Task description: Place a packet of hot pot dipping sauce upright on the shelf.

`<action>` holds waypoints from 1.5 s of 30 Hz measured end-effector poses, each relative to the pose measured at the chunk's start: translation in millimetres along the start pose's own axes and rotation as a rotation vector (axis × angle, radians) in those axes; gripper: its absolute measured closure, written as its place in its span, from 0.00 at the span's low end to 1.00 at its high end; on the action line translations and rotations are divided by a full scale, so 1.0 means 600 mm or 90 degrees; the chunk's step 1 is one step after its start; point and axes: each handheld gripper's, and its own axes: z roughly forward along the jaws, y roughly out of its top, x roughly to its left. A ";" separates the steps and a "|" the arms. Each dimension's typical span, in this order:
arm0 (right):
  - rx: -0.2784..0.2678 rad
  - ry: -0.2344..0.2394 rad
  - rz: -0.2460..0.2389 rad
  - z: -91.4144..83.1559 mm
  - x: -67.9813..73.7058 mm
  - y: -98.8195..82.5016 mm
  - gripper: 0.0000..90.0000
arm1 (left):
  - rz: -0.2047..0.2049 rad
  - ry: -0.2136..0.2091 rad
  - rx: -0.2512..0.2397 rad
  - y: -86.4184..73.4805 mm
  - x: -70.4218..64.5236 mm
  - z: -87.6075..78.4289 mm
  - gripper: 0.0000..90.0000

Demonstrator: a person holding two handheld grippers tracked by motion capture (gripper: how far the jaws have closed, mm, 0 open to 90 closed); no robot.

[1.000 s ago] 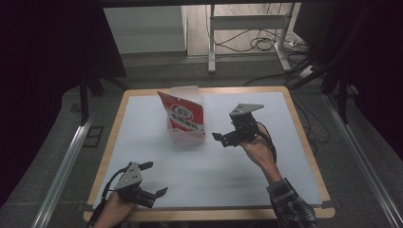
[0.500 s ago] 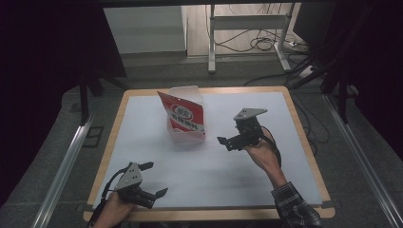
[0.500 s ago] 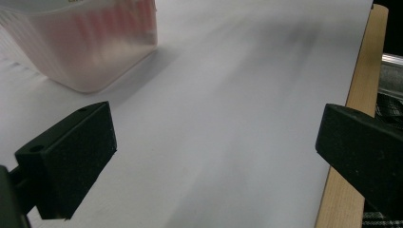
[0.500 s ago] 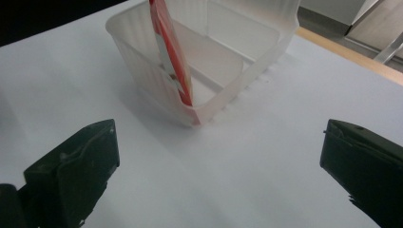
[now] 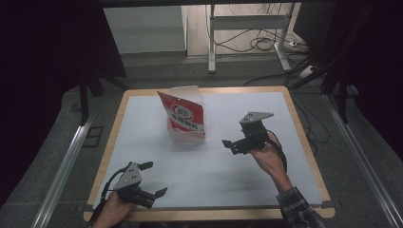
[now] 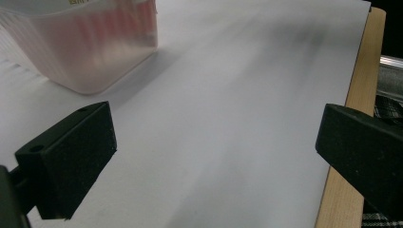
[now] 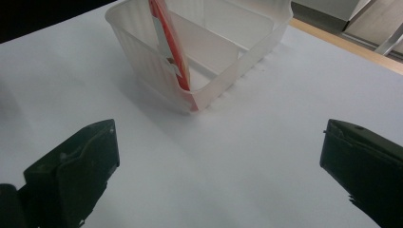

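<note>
Drawing back toward the person, the right gripper (image 5: 234, 144) now hangs farther from the translucent plastic tub (image 5: 187, 134), its jaws wide and empty. That tub stands mid-table with a red-and-white packet (image 5: 184, 115) upright inside. Near the table's (image 5: 247, 185) front edge, the left gripper (image 5: 153, 179) waits, jaws wide too. Looks like a release just finished.

Packet (image 5: 183, 116), upper centre of high view: red with a white oval label and white lettering band.
Tub (image 7: 223, 57), top of right gripper view: translucent milky white, ribbed walls; reads pinkish at upper left of left gripper view.
Table (image 5: 285, 99): white top, pale wood border.
Left gripper (image 5: 152, 179), lower left: black, grey plate.
Right gripper (image 5: 229, 145), centre right: black, grey plate.
Sleeve (image 5: 299, 211), lower right: dark plaid with light lines.
Floor (image 5: 370, 190): grey.
</note>
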 end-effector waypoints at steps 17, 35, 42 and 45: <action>-0.020 -0.035 0.002 -0.060 0.006 -0.036 0.00 | -0.006 0.003 -0.001 0.000 0.001 0.000 0.00; -0.033 -0.062 0.010 -0.103 0.012 -0.082 0.00 | -0.012 0.007 0.006 0.001 0.001 0.002 0.00; -0.036 -0.079 0.016 -0.118 0.016 -0.107 0.00 | -0.013 0.007 0.009 0.001 0.001 0.002 0.00; -0.035 -0.081 0.021 -0.123 0.016 -0.116 0.00 | -0.011 0.007 0.011 0.001 0.000 0.003 0.00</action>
